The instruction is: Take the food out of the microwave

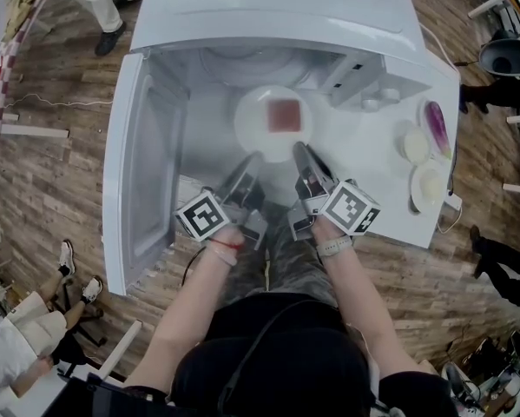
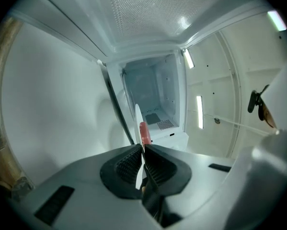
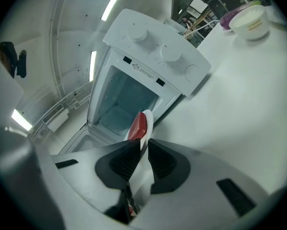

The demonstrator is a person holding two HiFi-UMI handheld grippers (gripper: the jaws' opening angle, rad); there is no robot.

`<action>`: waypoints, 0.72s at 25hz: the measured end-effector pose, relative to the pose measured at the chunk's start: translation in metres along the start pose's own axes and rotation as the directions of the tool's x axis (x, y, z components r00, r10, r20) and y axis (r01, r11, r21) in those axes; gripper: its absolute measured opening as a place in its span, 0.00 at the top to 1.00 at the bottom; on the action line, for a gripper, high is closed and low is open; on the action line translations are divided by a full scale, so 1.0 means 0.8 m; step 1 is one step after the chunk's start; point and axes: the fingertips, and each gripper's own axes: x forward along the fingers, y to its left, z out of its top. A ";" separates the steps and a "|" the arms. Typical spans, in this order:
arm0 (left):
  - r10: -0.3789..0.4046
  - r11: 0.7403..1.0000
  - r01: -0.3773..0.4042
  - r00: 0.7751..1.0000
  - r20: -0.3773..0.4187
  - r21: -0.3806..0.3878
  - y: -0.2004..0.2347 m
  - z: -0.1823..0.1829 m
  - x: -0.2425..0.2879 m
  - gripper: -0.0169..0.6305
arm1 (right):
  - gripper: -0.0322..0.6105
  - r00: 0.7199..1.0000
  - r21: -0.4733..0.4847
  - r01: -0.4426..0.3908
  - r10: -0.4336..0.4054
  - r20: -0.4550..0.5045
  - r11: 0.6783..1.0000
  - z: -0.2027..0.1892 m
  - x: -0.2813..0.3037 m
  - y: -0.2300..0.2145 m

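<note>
Head view first. Where is the food (image 1: 284, 114)?
— Reddish slab, lying flat on a white plate (image 1: 261, 129). Plate is in the air just outside the open mouth of the microwave (image 1: 268, 7), door (image 1: 142, 163) swung wide to the left. Cavity behind it looks empty in both gripper views.

— Claws?
— Left claw (image 1: 253, 158) clamped on the near rim, left of centre. Right claw (image 1: 299, 148) clamped on the same rim, right of centre. Each gripper view shows the ribbed pads pinching the rim edge-on, no gap.

— How will it handle?
— My read: plate is stiff, glazed, probably slick and breakable. It is light enough for two rim pinches, but both holds sit on the near side, so the far edge will want to sag. The slab looks soft and unsecured, so a tilt could slide it.

— Better hold?
— Rim is the only purchase. Wider spacing between the claws would steady it more. Keep it level.

— Landing spot?
— White tabletop (image 1: 377, 168) to the right, bare patch short of the two bowls (image 1: 415, 144).
</note>
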 end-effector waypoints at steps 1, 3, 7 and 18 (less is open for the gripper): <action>0.003 1.000 -0.003 1.000 -0.002 -0.008 -0.001 -0.003 -0.002 0.94 | 0.85 1.000 0.002 0.002 -0.002 0.002 1.000 -0.001 -0.003 0.001; 0.005 1.000 -0.005 1.000 -0.005 -0.020 -0.001 -0.009 -0.005 0.94 | 0.85 1.000 0.001 0.010 -0.010 0.004 1.000 -0.004 -0.010 -0.002; 0.012 1.000 -0.012 1.000 -0.014 -0.022 0.002 -0.016 -0.012 0.94 | 0.85 1.000 0.008 0.008 -0.008 0.007 1.000 -0.010 -0.018 -0.002; 0.003 1.000 -0.005 0.999 -0.045 -0.025 0.002 -0.034 -0.025 0.94 | 0.85 0.999 0.023 0.028 -0.028 0.027 0.999 -0.024 -0.039 -0.006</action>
